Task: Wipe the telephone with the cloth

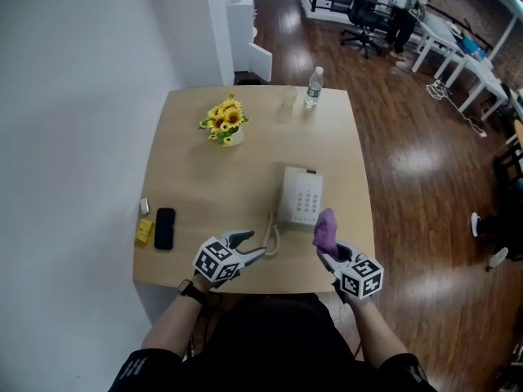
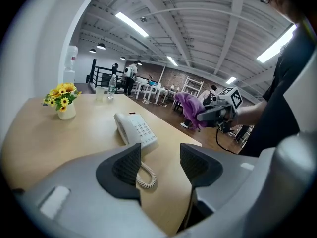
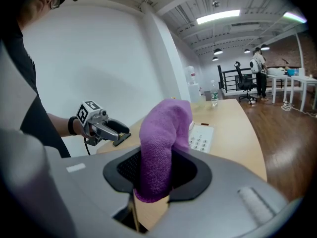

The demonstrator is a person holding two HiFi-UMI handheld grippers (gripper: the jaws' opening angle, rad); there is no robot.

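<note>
A white telephone [image 1: 301,197] lies on the wooden table [image 1: 212,186], near its front right, with its coiled cord [image 1: 270,237] trailing toward me. My left gripper [image 1: 255,245] hovers just left of the cord, open, with nothing between its jaws. In the left gripper view the telephone [image 2: 134,128] and cord [image 2: 146,176] lie beyond the left gripper [image 2: 159,157]. My right gripper [image 1: 327,252] is shut on a purple cloth [image 1: 325,228] that stands up from its jaws, just in front of the telephone's near right corner. The right gripper view shows the cloth [image 3: 161,143] pinched in the right gripper [image 3: 156,168], with the telephone [image 3: 202,137] behind it.
A vase of sunflowers [image 1: 226,123] stands at the back left of the table. A water bottle [image 1: 314,86] and a glass [image 1: 288,97] are at the far edge. A black phone [image 1: 164,228] and a yellow item [image 1: 144,232] lie front left. A person [image 1: 404,6] stands far off among desks.
</note>
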